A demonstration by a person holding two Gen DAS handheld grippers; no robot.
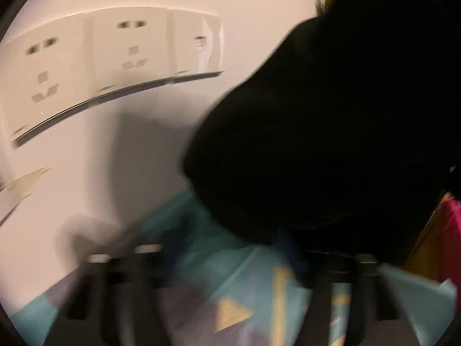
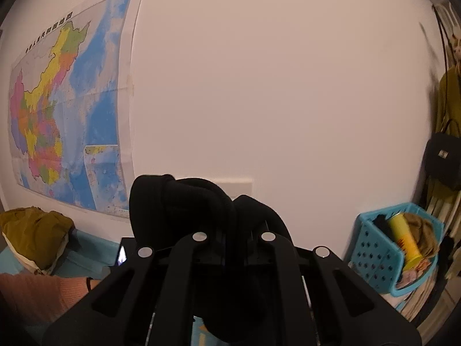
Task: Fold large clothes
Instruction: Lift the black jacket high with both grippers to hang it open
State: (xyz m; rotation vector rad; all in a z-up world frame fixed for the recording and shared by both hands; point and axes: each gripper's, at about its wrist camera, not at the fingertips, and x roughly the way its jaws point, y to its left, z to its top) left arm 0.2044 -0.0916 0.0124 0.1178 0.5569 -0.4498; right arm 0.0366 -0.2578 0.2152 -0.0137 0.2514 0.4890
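Turquoise basket (image 2: 371, 245), lower right: holds yellow tube (image 2: 404, 239), crumpled cloth (image 2: 423, 227) | right gripper (image 2: 234, 256): pinching black garment (image 2: 184, 201) | left gripper (image 1: 230, 259): closed, grip unclear.

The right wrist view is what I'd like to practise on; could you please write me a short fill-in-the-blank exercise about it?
1. The right claw is shut on a bunched garment whose colour is ____.
2. On the wall to the left hangs a large, colourful ____.
3. The plastic basket at the right, with round holes in its side, is ____ in colour.
4. Inside that basket stands a ____ cylinder.

Missing words: black; map; blue; yellow
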